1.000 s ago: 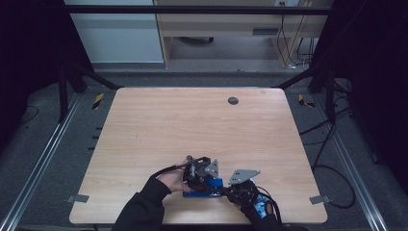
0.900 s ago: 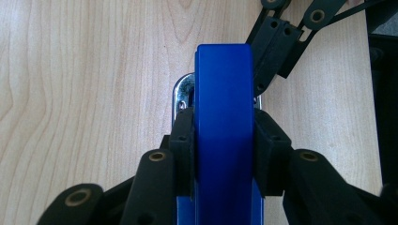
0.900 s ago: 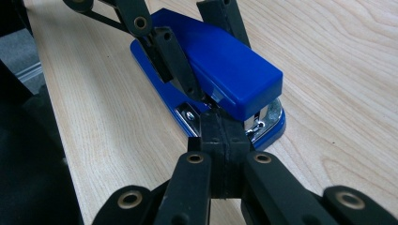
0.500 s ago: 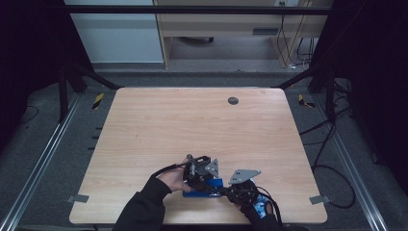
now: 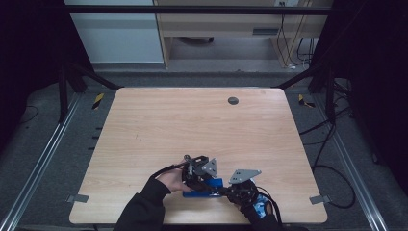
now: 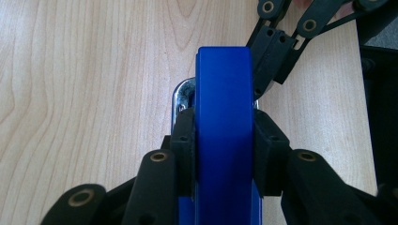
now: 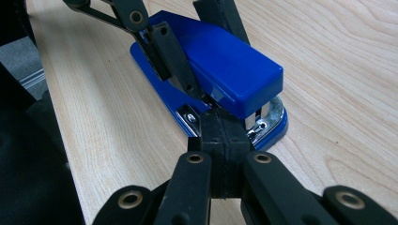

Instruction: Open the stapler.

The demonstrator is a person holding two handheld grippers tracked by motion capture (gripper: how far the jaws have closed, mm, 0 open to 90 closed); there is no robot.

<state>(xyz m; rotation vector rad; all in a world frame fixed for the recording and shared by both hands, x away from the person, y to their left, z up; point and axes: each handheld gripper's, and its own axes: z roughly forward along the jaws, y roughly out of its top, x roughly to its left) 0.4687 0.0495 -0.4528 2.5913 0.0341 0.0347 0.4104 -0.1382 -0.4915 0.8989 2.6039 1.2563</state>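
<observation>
Staplers: one blue stapler [image 5: 204, 188], lying near the tabletop [image 5: 192, 125] front edge.
Left gripper [image 6: 224, 140]: jaws clamp the stapler's sides.
Right gripper [image 7: 224, 140]: jaws pressed together, apparently touching the stapler's metal front end.
Hands: two.

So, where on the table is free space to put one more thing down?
Most of the table is bare: the whole far half, apart from the small dark disc near the far edge, and both side strips. It is crowded only at the near edge, where the left tool and right tool meet at the blue stapler.
</observation>
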